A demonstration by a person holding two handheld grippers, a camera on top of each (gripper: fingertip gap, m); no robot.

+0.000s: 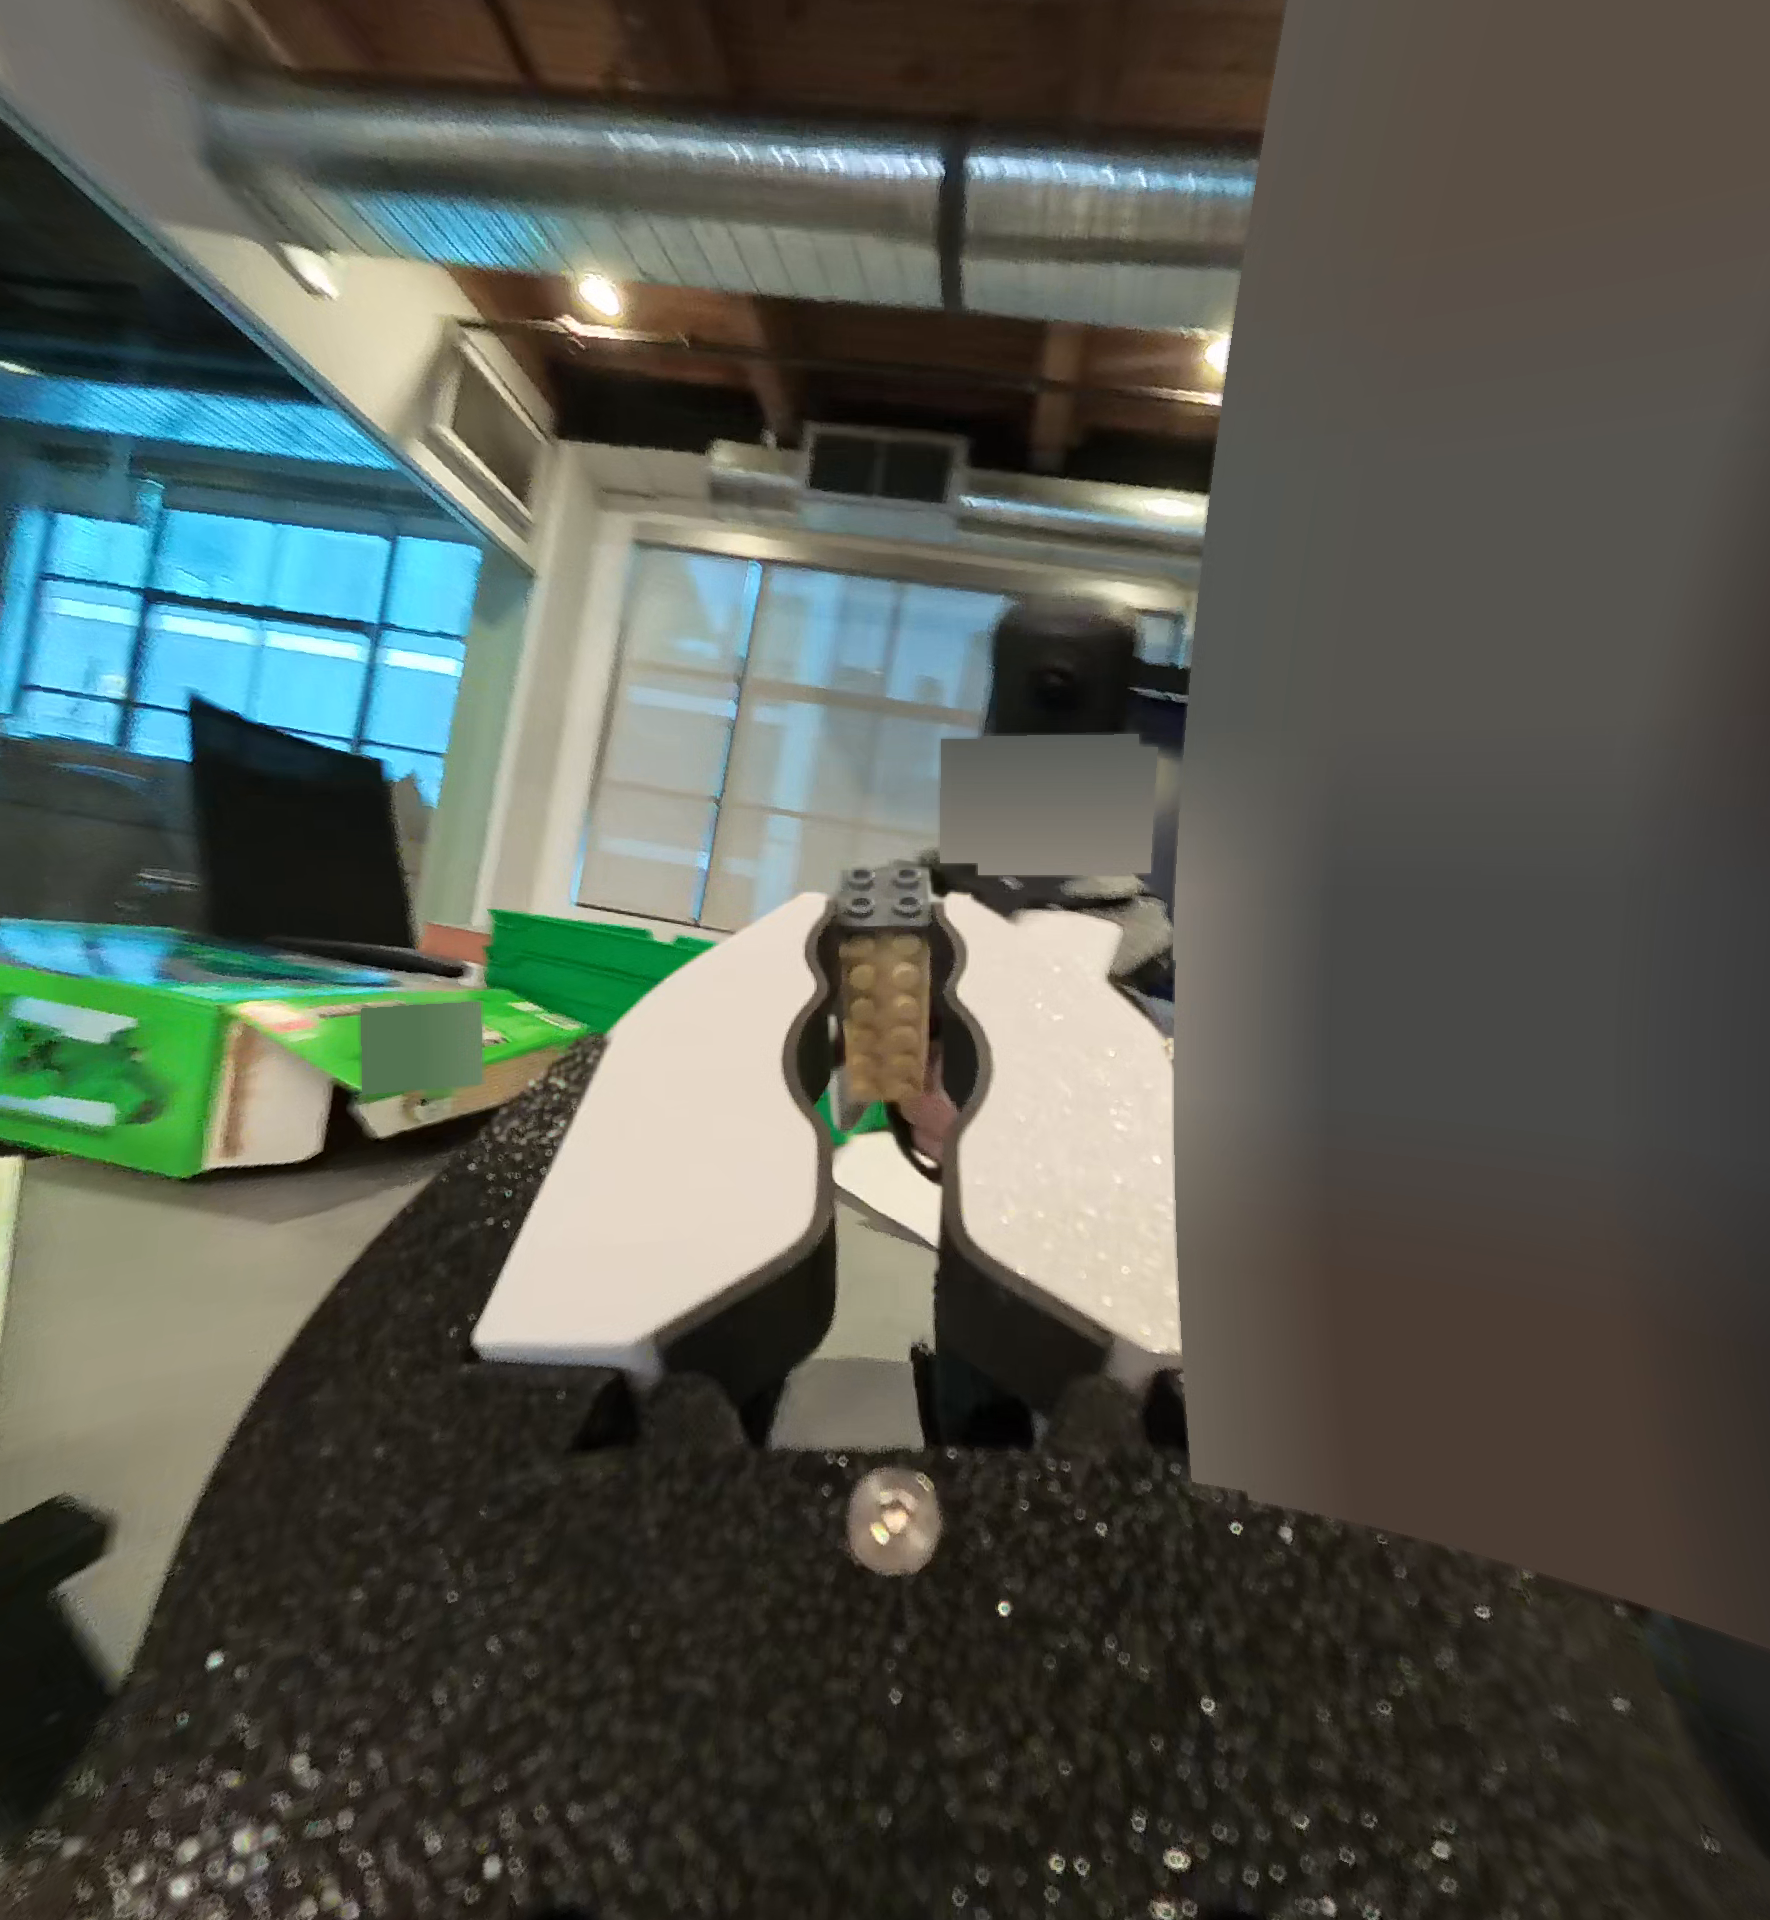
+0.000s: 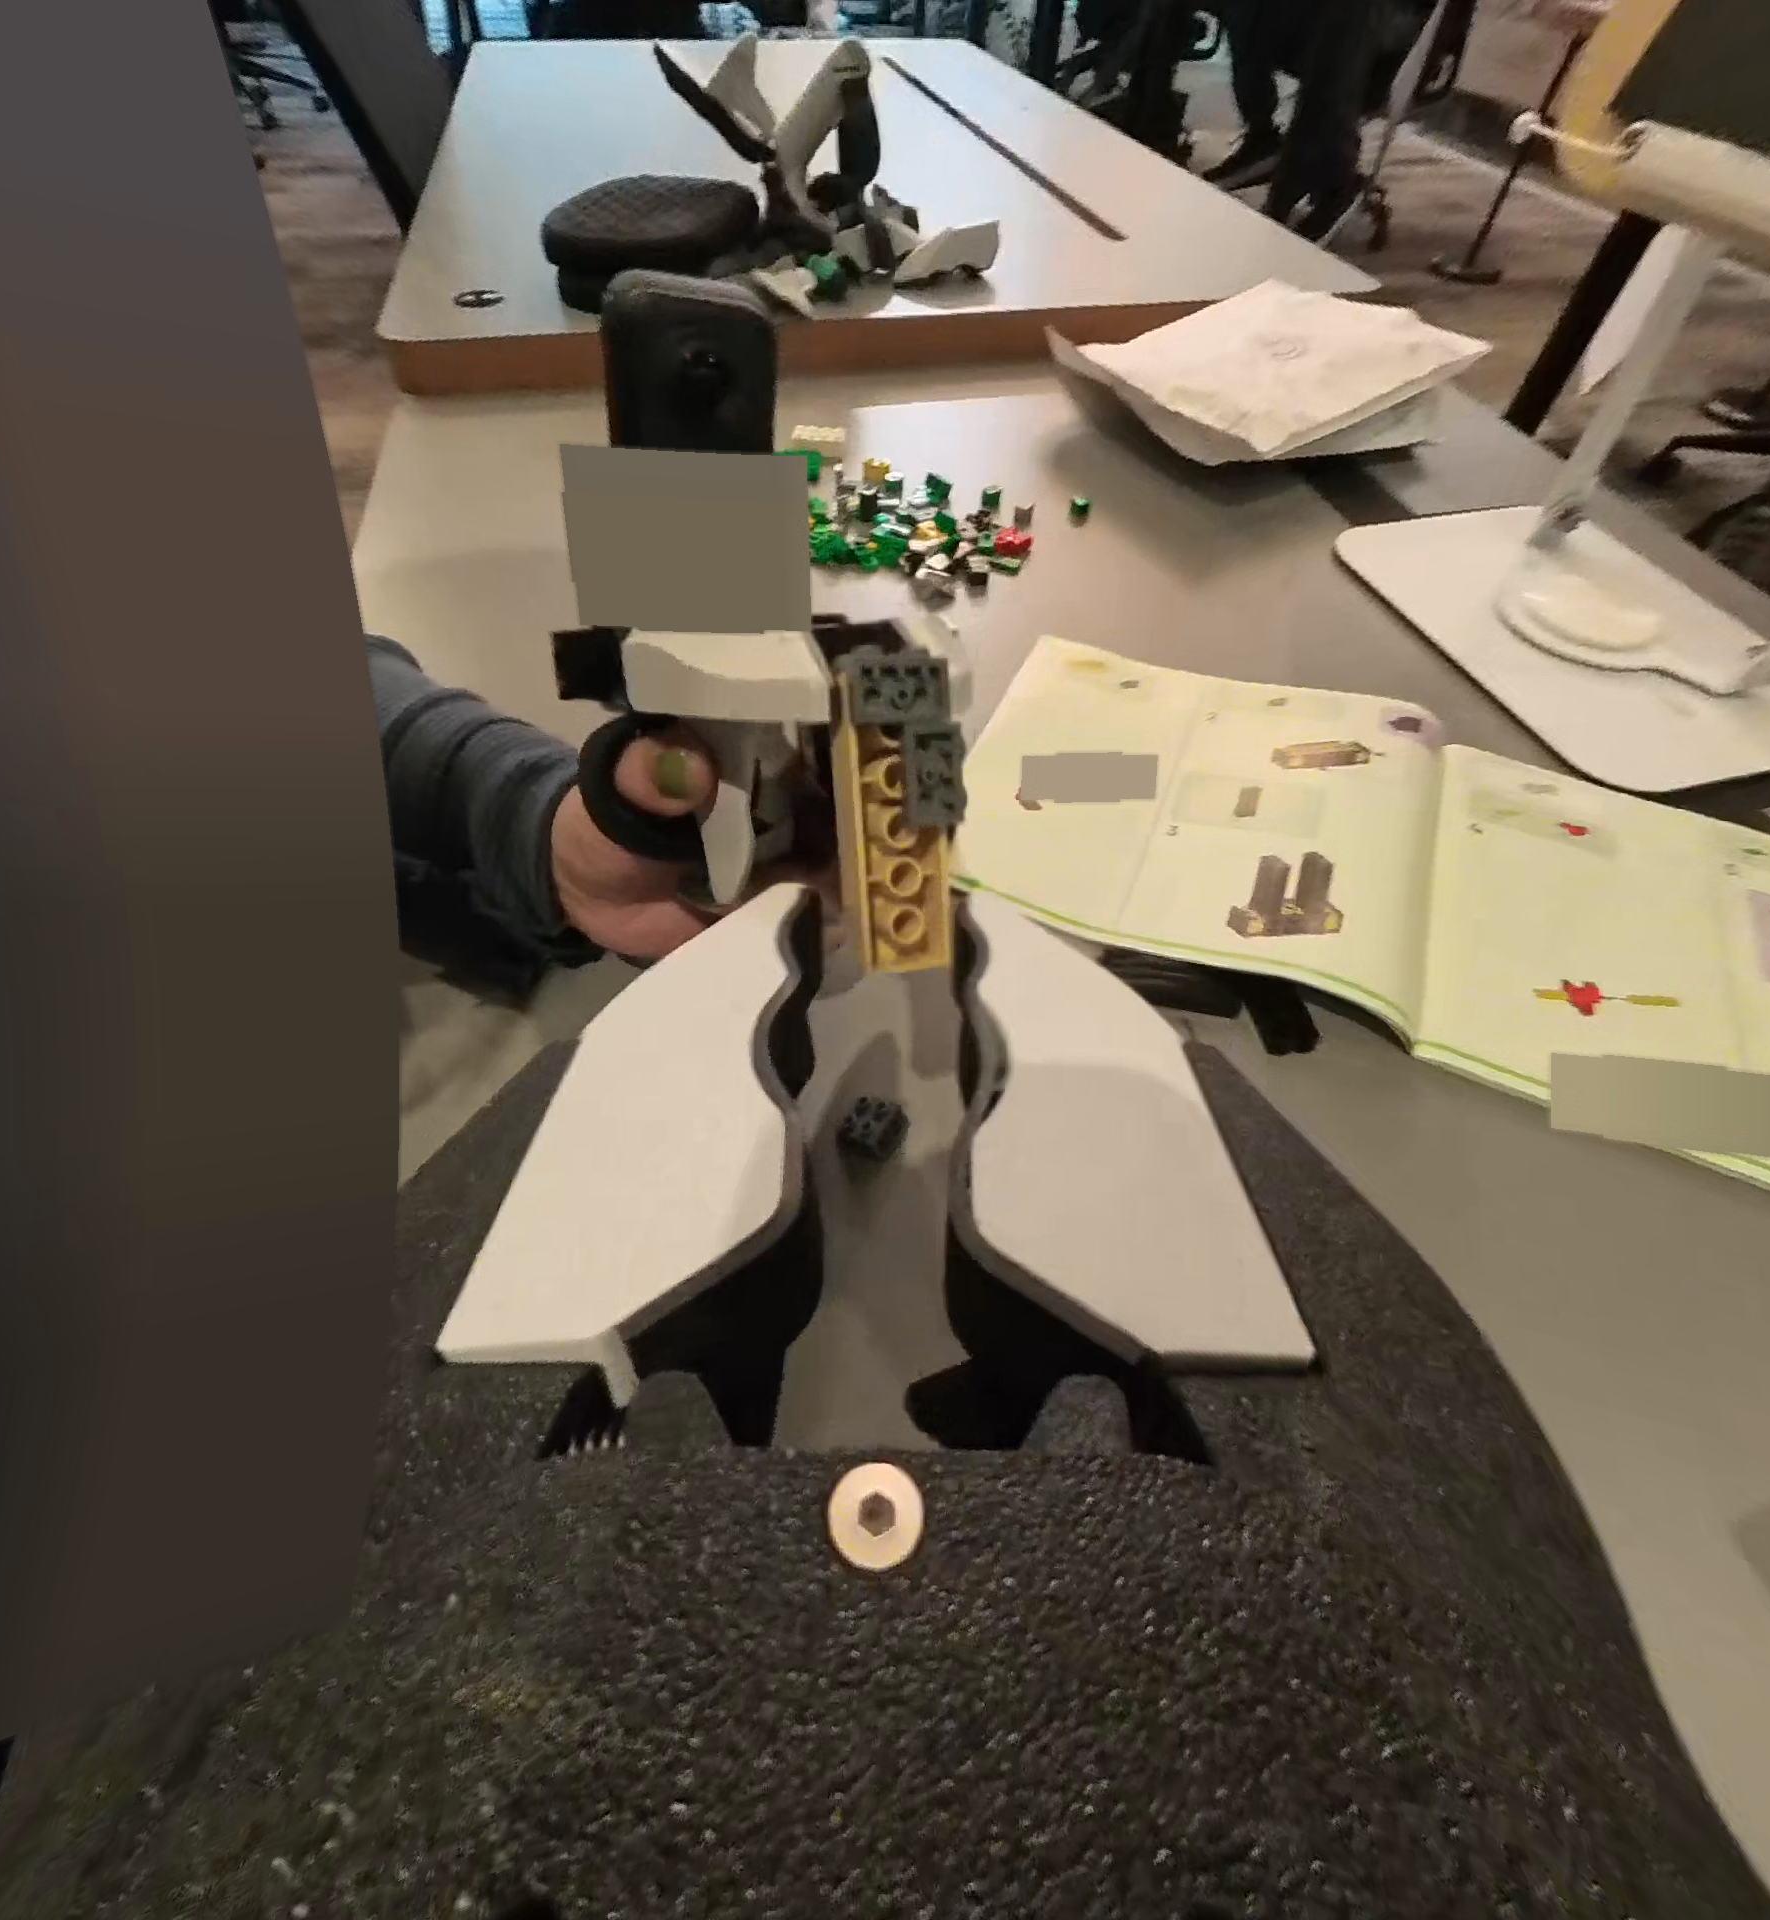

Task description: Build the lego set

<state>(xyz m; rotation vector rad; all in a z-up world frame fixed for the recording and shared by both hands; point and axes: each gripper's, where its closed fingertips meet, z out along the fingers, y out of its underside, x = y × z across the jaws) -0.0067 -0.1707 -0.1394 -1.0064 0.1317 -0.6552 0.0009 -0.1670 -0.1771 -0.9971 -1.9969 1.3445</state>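
My left gripper is shut on a long tan plate with a dark grey brick on its far end, held up in the air. In the right wrist view a hand holds that left gripper with the tan plate upright, its underside towards the camera, and two dark grey pieces at its top. My right gripper is open. The plate's lower end sits between its fingertips with a gap on the left side. A small black brick lies on the table below.
A pile of loose bricks lies farther back on the table. An open instruction booklet lies to the right, a white paper bag and a white stand base behind it. A green box lies to the left. My left and right fingertips are right by each other.
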